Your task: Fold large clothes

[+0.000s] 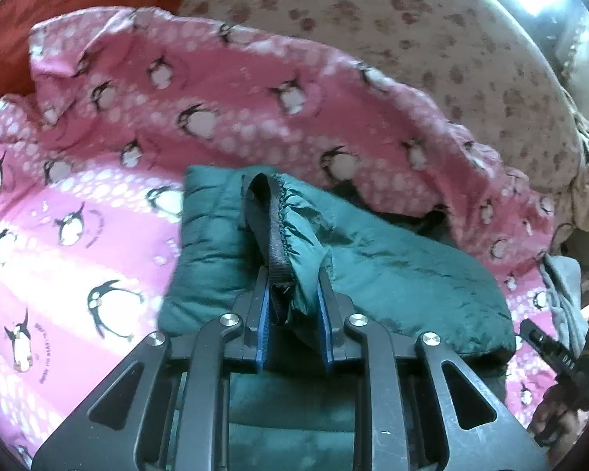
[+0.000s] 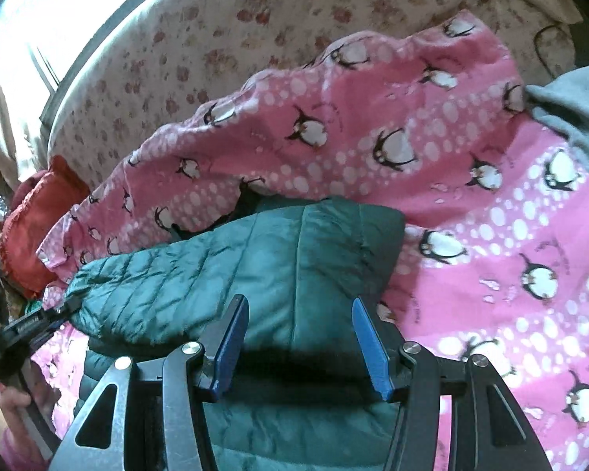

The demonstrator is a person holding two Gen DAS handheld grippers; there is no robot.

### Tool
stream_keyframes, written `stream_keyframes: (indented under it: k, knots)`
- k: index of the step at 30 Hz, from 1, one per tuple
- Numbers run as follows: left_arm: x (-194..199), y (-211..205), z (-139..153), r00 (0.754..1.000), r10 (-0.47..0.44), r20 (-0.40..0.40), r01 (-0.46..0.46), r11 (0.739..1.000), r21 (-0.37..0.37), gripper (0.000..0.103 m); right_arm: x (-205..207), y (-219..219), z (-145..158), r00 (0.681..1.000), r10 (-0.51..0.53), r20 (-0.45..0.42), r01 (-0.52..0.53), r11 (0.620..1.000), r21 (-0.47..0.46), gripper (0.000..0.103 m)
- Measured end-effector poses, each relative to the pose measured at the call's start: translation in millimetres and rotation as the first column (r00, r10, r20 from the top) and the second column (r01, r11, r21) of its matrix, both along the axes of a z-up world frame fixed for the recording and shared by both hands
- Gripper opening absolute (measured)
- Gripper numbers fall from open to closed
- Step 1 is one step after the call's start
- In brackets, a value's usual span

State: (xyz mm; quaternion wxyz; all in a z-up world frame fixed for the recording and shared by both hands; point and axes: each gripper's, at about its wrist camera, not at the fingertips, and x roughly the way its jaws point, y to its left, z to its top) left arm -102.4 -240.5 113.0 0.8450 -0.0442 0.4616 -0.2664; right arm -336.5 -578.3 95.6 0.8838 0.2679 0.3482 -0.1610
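Observation:
A dark green quilted jacket lies partly folded on a pink penguin blanket. My left gripper is shut on the jacket's elastic sleeve cuff, which stands up between the blue pads. In the right wrist view the jacket lies folded across the pink blanket. My right gripper is open just above the jacket, with nothing between its blue pads. The left gripper also shows at the left edge of the right wrist view.
A floral cream sheet covers the bed beyond the blanket. A red cushion lies at the blanket's far end. A grey garment lies at the right. A bright window is at the far side.

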Motion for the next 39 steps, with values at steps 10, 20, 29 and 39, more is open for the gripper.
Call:
stream_keyframes:
  k: [10,20,29,39]
  knots:
    - [10.5,23.1,-25.5,0.998,0.062,-0.024,-0.062,0.998,0.032,0.02,37.9,39.7,-40.8,0.996,0.074,-0.056,-0.075,0.997,-0.014,0.053]
    - [10.9,40.9,-7.6,0.993,0.108,-0.042,-0.11,0.993,-0.031,0.064,29.8,30.8,-13.6,0.997,0.065,-0.051,-0.067,0.997,-0.043,0.053]
    - [9.8,13.5,2.3,0.997,0.077,0.023,-0.077,0.997,0.008,0.065,60.4,49.3,2.5,0.993,0.092,-0.067,-0.099,0.99,-0.102,0.053]
    - [20.7,-26.1,-38.9,0.997,0.048,0.061,-0.057,0.985,0.163,0.067,127.6,68.0,-17.4,0.982,0.131,-0.137,-0.158,0.963,-0.217,0.053]
